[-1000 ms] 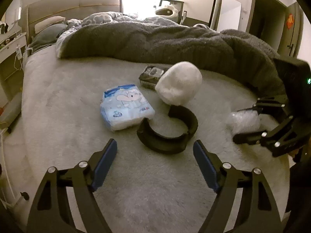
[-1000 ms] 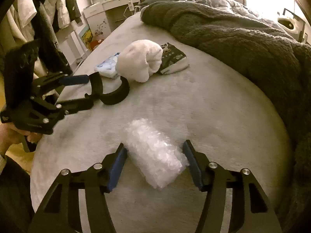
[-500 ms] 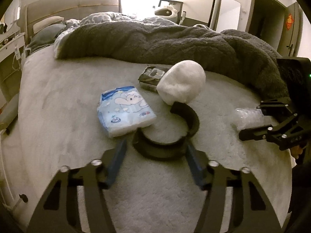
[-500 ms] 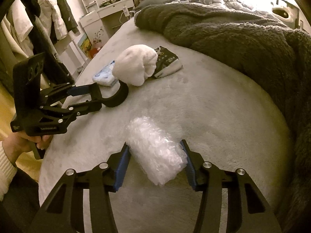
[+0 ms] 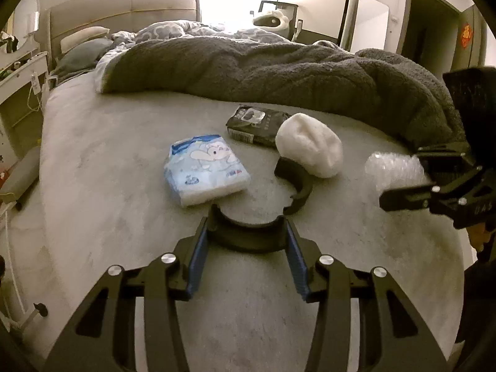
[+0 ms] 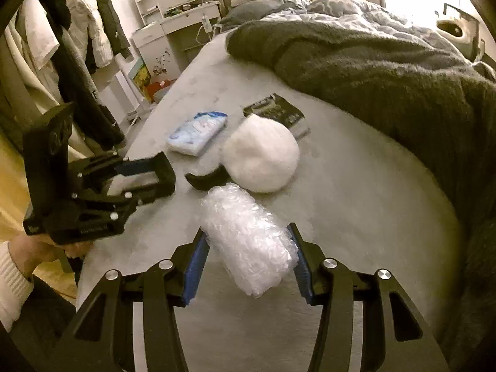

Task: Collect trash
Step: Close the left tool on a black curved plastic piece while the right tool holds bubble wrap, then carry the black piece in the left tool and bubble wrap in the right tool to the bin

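Observation:
A black curved plastic band [image 5: 248, 232] lies on the grey bed. My left gripper [image 5: 246, 248] is shut on its near arc; it also shows in the right wrist view [image 6: 155, 179]. My right gripper [image 6: 246, 254] is shut on a roll of clear bubble wrap [image 6: 248, 238] and holds it just above the bed; the roll also shows in the left wrist view [image 5: 393, 167]. A white fluffy ball [image 5: 310, 150] rests on the band's far end. A blue-and-white tissue pack [image 5: 204, 169] and a dark packet [image 5: 254, 124] lie beyond.
A rumpled dark grey blanket [image 5: 279, 71] covers the far and right side of the bed. Pillows and a headboard [image 5: 124, 9] are at the far left. A white dresser [image 6: 173, 31] and hanging clothes [image 6: 77, 31] stand beside the bed.
My left gripper moved forward and closed on the black band. My right gripper closed on the bubble wrap and lifted it slightly toward the white ball.

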### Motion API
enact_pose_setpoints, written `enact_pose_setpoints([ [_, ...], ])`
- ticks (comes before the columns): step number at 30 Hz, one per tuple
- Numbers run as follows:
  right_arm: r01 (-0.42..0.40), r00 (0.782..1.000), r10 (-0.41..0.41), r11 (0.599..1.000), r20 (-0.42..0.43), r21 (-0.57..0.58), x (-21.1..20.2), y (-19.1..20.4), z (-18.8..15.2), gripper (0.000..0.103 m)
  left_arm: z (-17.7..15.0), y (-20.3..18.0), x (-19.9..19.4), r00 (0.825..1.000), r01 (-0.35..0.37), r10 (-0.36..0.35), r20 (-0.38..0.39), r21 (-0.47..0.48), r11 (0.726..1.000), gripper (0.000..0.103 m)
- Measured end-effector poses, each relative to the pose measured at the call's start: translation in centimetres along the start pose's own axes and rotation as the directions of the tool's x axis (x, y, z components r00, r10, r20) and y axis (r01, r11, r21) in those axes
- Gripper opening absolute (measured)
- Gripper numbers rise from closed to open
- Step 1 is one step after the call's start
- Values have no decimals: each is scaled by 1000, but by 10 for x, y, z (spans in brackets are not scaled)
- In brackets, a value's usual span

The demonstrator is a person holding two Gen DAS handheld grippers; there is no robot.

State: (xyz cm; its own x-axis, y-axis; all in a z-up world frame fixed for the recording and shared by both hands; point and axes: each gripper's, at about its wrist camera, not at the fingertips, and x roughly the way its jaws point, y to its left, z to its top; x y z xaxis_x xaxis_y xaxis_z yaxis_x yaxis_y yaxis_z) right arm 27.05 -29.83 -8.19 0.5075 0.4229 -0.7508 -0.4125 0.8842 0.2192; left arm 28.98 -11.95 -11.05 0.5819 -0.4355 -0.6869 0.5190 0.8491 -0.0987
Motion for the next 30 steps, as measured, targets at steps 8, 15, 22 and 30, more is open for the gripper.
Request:
enact_pose_setpoints([
  [8, -4, 1000, 4, 1000, 31, 6, -9, 24, 13, 51, -15, 2, -27, 998, -51, 50, -27, -56, 997, 49],
  [15, -26, 999, 24, 998, 40, 61, -10, 45, 13, 51, -27, 19, -77, 996, -80, 88, 35, -181, 980, 49],
  [22, -39, 999, 37, 996, 25, 80, -1, 78, 12, 51, -51, 51, -127, 983, -158, 179, 42, -304, 939, 49],
  [30, -72, 997, 70, 996, 42, 44, -1, 127, 12, 51, -97, 83, -172, 970, -209, 244, 12, -473, 856, 49],
])
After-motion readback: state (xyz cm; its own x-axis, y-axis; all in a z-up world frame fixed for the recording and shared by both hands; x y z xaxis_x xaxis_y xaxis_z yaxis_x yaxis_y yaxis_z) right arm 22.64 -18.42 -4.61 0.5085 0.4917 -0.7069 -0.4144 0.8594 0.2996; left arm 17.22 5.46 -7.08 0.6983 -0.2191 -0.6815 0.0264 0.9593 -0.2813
